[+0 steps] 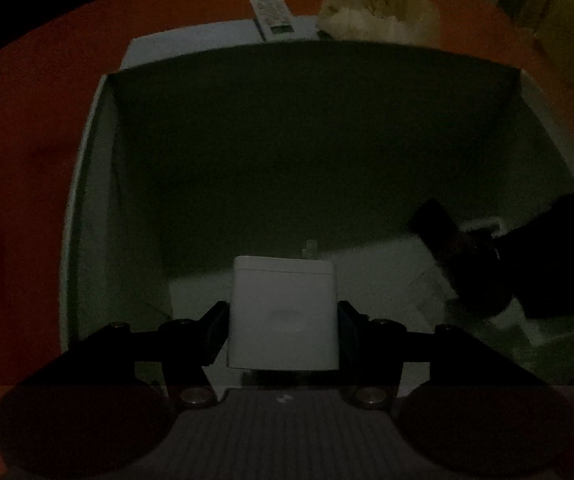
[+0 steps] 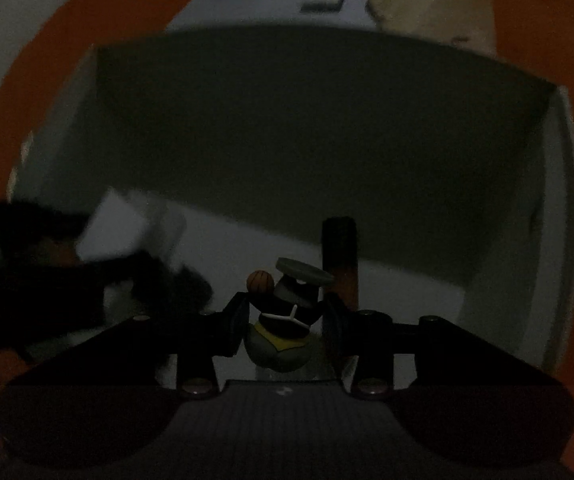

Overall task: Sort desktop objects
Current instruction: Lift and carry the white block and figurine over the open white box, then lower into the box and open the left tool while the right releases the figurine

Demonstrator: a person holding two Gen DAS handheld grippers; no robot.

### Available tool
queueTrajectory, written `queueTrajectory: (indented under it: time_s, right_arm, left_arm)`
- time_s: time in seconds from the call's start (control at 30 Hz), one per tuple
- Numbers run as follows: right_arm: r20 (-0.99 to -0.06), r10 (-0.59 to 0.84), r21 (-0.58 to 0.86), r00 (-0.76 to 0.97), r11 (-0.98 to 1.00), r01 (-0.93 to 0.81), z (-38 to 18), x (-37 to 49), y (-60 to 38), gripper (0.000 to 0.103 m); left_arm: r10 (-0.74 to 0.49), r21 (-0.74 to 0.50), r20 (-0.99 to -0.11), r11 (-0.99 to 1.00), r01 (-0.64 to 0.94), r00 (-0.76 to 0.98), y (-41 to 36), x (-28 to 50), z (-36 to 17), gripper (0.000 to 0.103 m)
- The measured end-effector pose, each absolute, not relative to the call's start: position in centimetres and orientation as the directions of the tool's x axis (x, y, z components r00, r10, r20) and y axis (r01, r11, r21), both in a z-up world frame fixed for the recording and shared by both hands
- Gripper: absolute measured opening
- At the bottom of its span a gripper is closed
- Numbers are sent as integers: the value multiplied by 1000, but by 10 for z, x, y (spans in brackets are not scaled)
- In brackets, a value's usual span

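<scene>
The scene is very dark. My left gripper (image 1: 283, 316) is shut on a white power adapter (image 1: 283, 312) with its plug prongs pointing away, held inside an open white box (image 1: 87, 168). My right gripper (image 2: 287, 320) is shut on a small toy figure (image 2: 287, 320) with a grey cap and an orange ball, also inside the box (image 2: 563, 200). A dark upright stick-like object (image 2: 339, 256) stands just beyond the figure. The right gripper shows as a dark blurred shape at the right of the left wrist view (image 1: 471, 264). The left gripper with the adapter shows blurred at the left of the right wrist view (image 2: 119, 240).
The box sits on an orange table surface (image 1: 27, 160). Beyond the box lie a white remote control (image 1: 273, 18) on a white sheet (image 1: 191, 44) and a fluffy beige object (image 1: 379, 10). The box's far wall rises dark in front of both grippers.
</scene>
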State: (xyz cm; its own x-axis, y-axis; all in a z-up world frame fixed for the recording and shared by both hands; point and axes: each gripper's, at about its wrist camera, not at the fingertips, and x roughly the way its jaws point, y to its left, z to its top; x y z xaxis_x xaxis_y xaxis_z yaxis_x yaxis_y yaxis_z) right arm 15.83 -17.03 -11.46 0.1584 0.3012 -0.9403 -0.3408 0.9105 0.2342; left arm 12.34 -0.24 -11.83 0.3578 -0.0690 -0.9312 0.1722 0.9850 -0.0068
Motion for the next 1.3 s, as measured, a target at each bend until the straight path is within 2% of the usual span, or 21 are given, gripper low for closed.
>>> queueTrajectory:
  time_s: [0.17,0.37,0.53,0.8,0.9,1.0,1.13,1.3]
  right_arm:
    - [-961,234,155,149,898,-411,-127,144,-156,44]
    - [-958,227,130,175,889,-439,-126,155,-143,44]
    - [-950,224,74,218,838,-540,-125,166,-127,44]
    - [-945,255,123,203,856,-503,-134,193,-125,45]
    - [-947,269,150,177,855,-497,-141,198,-126,50]
    - [-953,263,167,147,868,-468,-149,199,-129,58]
    - [-950,291,211,116,868,-449,-148,199,-139,60]
    - [-934,340,273,107,876,-397,-129,205,-160,63]
  left_arm:
    - [-50,3,-939,988,153,339,-9,129,-123,52]
    - [-31,13,-960,988,157,279,-15,135,-127,52]
    - [-27,3,-971,992,128,237,-14,147,-130,52]
    - [-24,4,-973,993,119,228,-11,158,-135,52]
    - [-21,9,-974,991,130,227,-11,160,-134,53]
    - [-29,4,-972,990,140,233,-12,160,-133,56]
    - [-23,17,-961,989,144,276,-12,158,-125,76]
    - [-74,-20,-936,987,160,343,-13,153,-101,76]
